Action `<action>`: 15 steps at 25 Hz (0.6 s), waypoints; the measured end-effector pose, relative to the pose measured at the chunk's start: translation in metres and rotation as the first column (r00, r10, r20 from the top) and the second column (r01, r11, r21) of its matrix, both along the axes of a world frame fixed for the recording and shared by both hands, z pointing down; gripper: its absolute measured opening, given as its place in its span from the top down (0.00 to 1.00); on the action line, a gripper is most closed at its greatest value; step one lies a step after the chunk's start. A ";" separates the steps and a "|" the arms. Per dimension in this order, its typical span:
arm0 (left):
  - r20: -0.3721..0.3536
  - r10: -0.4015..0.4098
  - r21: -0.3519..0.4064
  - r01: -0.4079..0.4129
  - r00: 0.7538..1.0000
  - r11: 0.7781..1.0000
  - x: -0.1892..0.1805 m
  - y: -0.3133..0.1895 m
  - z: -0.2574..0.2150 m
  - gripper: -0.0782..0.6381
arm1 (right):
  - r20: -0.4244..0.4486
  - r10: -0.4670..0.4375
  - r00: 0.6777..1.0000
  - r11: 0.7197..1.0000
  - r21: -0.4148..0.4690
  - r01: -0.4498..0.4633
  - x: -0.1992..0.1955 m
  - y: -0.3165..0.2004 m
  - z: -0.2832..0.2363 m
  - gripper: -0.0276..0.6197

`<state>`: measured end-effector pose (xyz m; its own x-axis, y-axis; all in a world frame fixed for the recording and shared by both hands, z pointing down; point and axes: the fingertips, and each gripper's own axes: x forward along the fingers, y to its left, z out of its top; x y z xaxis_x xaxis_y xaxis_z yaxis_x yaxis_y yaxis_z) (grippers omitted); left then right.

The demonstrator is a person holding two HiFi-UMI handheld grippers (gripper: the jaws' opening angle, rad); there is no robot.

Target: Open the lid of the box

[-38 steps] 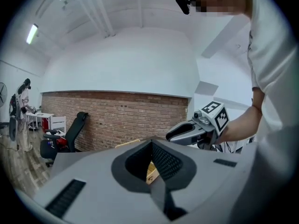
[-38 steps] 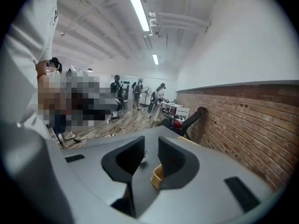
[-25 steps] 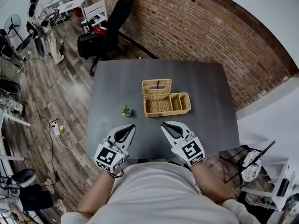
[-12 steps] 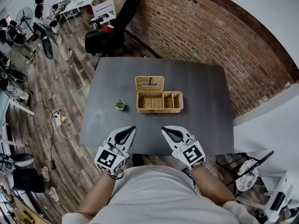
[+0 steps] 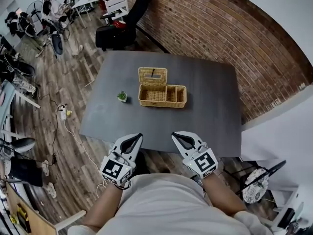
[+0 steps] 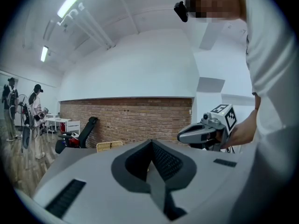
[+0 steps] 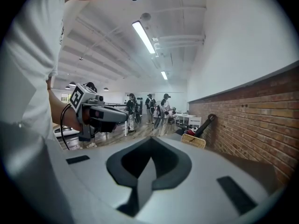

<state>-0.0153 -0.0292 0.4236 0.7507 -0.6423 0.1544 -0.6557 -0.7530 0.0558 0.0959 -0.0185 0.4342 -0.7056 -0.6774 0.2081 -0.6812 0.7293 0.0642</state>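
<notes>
A wicker box (image 5: 162,96) stands mid-table on the dark grey table (image 5: 205,116), its lid (image 5: 152,75) tipped up at the back left and its compartments showing. Both grippers hang close to my body, off the table's near edge and well short of the box. The left gripper (image 5: 136,137) is shut with nothing in it, jaws meeting in a line in its own view (image 6: 152,164). My right gripper (image 5: 175,135) is likewise shut and empty (image 7: 148,164). The box shows small and distant in the left gripper view (image 6: 109,145) and in the right gripper view (image 7: 194,140).
A small potted plant (image 5: 122,96) sits left of the box. A brick wall (image 5: 220,28) runs behind the table. Office chairs (image 5: 120,31), white tables and people (image 5: 51,11) are at the far left. A power strip and cable (image 5: 63,112) lie on the wooden floor.
The table and box have slid farther away and up in the head view as I back off. Both grippers stay together in front of my body, now past the table's near edge.
</notes>
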 end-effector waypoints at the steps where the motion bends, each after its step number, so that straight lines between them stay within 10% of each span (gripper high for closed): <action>1: 0.002 -0.004 -0.002 0.004 1.000 1.000 0.002 0.008 0.001 0.87 | 0.001 -0.006 1.000 1.000 0.002 0.006 0.002 0.006 0.000 0.95; 15: 0.023 0.064 0.016 -0.065 0.998 0.998 -0.011 0.073 -0.007 0.87 | 0.016 0.012 1.000 0.999 0.037 -0.012 -0.018 0.074 -0.008 0.95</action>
<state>-0.0259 0.0435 0.4162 0.7870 -0.5954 0.1616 -0.6068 -0.7943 0.0286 0.0776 0.0560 0.4262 -0.7003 -0.6928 0.1719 -0.6909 0.7184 0.0805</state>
